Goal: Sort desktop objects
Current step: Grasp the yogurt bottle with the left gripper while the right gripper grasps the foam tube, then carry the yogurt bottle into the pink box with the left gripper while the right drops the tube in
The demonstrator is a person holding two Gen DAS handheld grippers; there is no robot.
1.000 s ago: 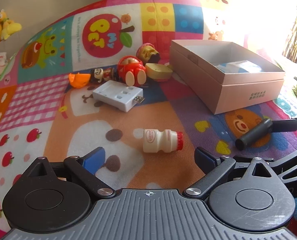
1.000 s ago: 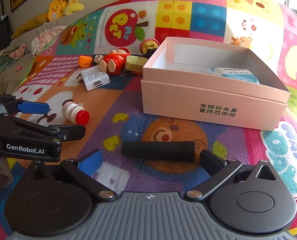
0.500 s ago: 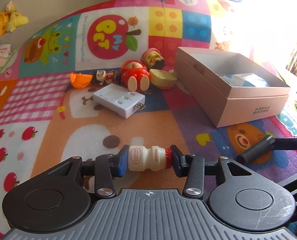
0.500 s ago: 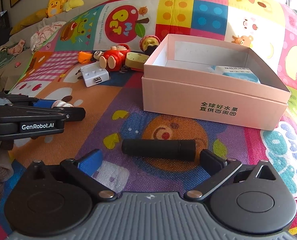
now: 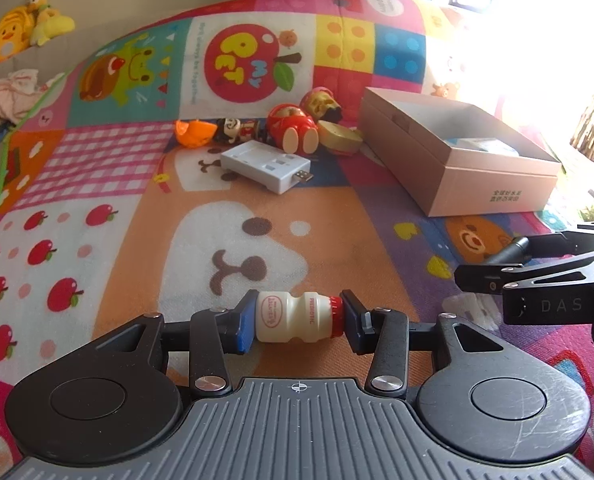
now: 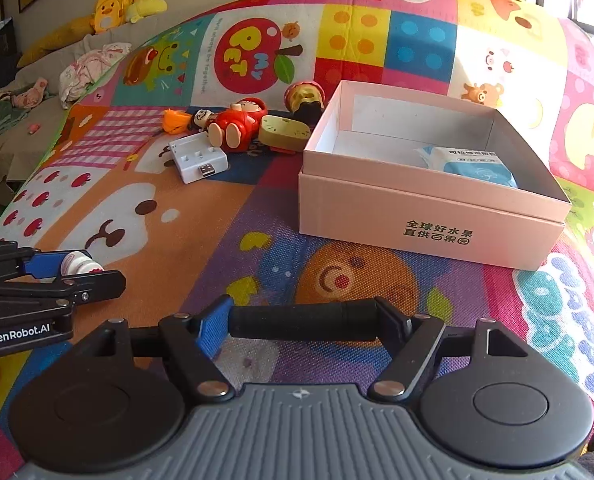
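Lifting with left gripper (image 5: 297, 320) clamped endwise on yogurt bottle (image 5: 295, 317), right gripper (image 6: 303, 322) jaws closing around black cylinder (image 6: 303, 322): seat pads squarely, then carry toward pink box (image 6: 429, 216).

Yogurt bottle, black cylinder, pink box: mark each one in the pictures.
yogurt bottle (image 5: 293, 317), left wrist view, on its white body below the label.
black cylinder (image 6: 303, 322), right wrist view, middle of its barrel.
pink box (image 6: 429, 216), right wrist view, on its front wall.

Left claw (image 5: 297, 322) grips bottle (image 5: 295, 317) (red-capped) endwise.
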